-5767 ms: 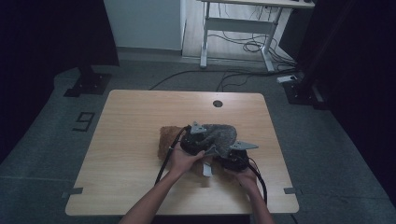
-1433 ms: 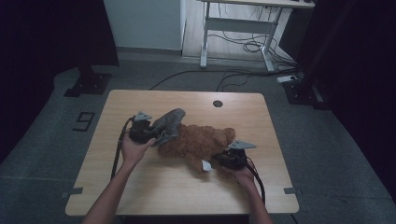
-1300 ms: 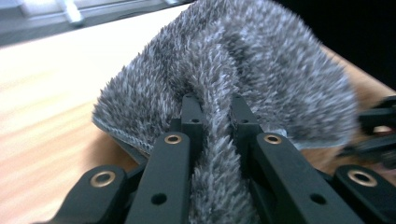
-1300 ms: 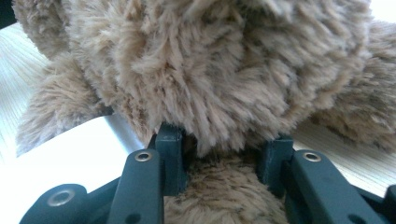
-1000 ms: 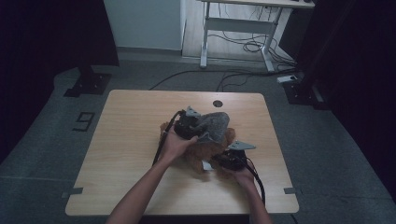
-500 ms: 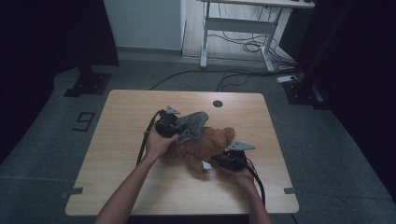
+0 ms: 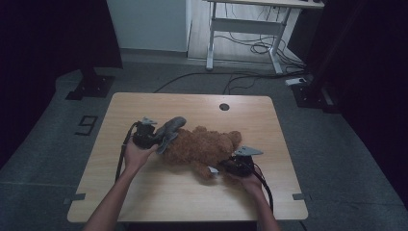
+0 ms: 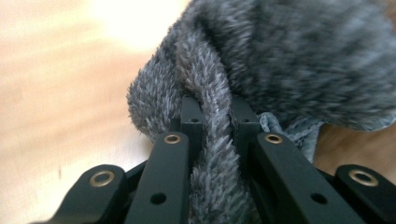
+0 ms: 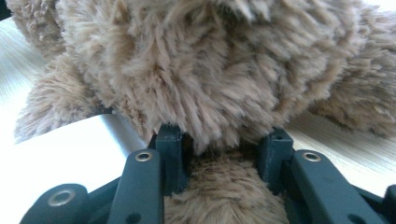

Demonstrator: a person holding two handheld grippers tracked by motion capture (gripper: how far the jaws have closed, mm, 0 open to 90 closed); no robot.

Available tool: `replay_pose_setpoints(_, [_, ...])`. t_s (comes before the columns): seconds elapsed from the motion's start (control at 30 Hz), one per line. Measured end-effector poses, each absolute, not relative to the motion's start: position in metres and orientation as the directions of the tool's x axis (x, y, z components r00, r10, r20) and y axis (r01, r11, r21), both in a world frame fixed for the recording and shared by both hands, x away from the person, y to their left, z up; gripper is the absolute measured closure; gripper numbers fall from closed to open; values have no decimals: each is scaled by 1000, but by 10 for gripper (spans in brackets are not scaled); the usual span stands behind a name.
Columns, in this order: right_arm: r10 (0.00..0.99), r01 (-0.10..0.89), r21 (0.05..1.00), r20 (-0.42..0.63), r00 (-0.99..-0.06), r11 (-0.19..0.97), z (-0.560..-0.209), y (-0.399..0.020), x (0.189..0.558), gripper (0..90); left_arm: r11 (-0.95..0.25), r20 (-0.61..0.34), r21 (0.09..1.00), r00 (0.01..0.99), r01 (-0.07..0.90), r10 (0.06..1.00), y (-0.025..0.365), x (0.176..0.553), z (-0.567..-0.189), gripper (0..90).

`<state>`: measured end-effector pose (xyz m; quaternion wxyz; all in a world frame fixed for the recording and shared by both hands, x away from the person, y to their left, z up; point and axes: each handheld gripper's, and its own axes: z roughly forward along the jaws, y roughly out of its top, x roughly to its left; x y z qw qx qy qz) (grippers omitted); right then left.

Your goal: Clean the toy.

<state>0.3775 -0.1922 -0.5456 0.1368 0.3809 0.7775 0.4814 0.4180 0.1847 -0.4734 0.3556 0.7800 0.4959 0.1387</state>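
In the high view, a brown teddy bear (image 7: 204,147) lay on its side near the middle of the wooden bench (image 7: 144,202), its head toward the right. The left hand-held gripper (image 7: 159,137) sat just left of the bear, gripping a grey furry cloth (image 7: 169,131) that draped from its tips onto the bear's left end. The right hand-held gripper (image 7: 221,167) lay at the bear's lower right, close to the bench's near edge, its tips pressed into a brown limb beside a small white tag (image 7: 212,170). Both forearms came in from the bottom, and a black cable trailed from each tool.

In the left gripper view, the left hand-held gripper (image 8: 214,122) was closed narrowly on a fold of the grey furry cloth (image 8: 280,60), the pile squeezed between the two black pads. The rest of the cloth bulged up and to the right, with pale bench (image 8: 56,93) wood on the left.

In the right gripper view, the right hand-held gripper (image 9: 224,147) stood moderately wide, clamped on a thick plush part of the teddy bear (image 9: 210,70), brown fur filling the gap between the pads. The bear's body rose above, with light bench (image 9: 336,149) surface at either side.
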Motion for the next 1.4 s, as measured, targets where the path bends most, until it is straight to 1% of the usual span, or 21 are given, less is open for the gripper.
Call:
replay_pose_setpoints(0.07, [724, 460, 853, 154, -672, 246, -546, -192, 378, 606, -234, -184, 689, 479, 686, 859, 190, 414, -489, 798])
replay_pose_setpoints(0.1, [725, 462, 852, 154, -671, 246, -546, -192, 378, 606, -235, -192, 686, 483, 688, 855, 190, 413, -496, 799])
replay_pose_setpoints(0.27, [728, 468, 851, 161, -667, 240, -546, -192, 378, 606, -291, -145, 641, 484, 710, 863, 189, 411, -509, 798])
replay_pose_setpoints(0.37, [728, 468, 851, 163, -666, 238, -546, -193, 378, 607, -233, -176, 667, 454, 707, 874, 198, 414, -496, 797])
replay_pose_setpoints(0.47, [725, 470, 850, 167, -669, 237, -546, -193, 379, 607, -218, -167, 719, 468, 660, 868, 198, 418, -465, 797])
replay_pose_setpoints(0.57, [731, 470, 850, 163, -662, 236, -546, -193, 381, 607, -252, -127, 755, 512, 605, 850, 180, 423, -435, 796])
replay_pose_setpoints(0.63, [745, 474, 850, 159, -648, 230, -545, -191, 382, 609, -275, -97, 769, 530, 577, 842, 161, 428, -421, 795])
replay_pose_setpoints(0.7, [751, 471, 851, 150, -643, 233, -545, -189, 384, 609, -290, -98, 775, 559, 562, 823, 141, 433, -413, 794])
replay_pose_setpoints(0.77, [758, 468, 853, 144, -637, 232, -545, -187, 385, 610, -312, -95, 765, 578, 564, 811, 122, 438, -414, 794])
replay_pose_setpoints(0.83, [761, 467, 853, 140, -633, 231, -545, -187, 385, 610, -335, -104, 735, 586, 590, 804, 108, 444, -423, 791])
replay_pose_setpoints(0.93, [762, 466, 854, 138, -633, 233, -545, -187, 383, 600, -316, -134, 726, 576, 611, 806, 104, 446, -438, 786])
replay_pose_setpoints(1.03, [754, 463, 854, 139, -642, 236, -545, -188, 381, 565, -281, -180, 732, 573, 621, 800, 112, 443, -446, 790])
replay_pose_setpoints(1.1, [750, 479, 849, 162, -641, 226, -544, -190, 381, 519, -280, -185, 735, 580, 618, 794, 116, 437, -449, 795])
replay_pose_setpoints(1.17, [753, 502, 838, 186, -631, 213, -542, -193, 378, 478, -289, -176, 741, 591, 606, 787, 117, 430, -454, 797])
replay_pose_setpoints(1.23, [768, 519, 829, 191, -611, 207, -539, -195, 373, 420, -317, -136, 752, 607, 577, 783, 117, 420, -459, 797])
replay_pose_setpoints(1.33, [773, 517, 838, 209, -600, 175, -532, -203, 366, 375, -310, -133, 771, 616, 557, 776, 121, 409, -463, 798])
replay_pose_setpoints(1.4, [769, 521, 843, 245, -590, 132, -525, -210, 364, 373, -300, -139, 782, 621, 547, 771, 123, 403, -467, 799])
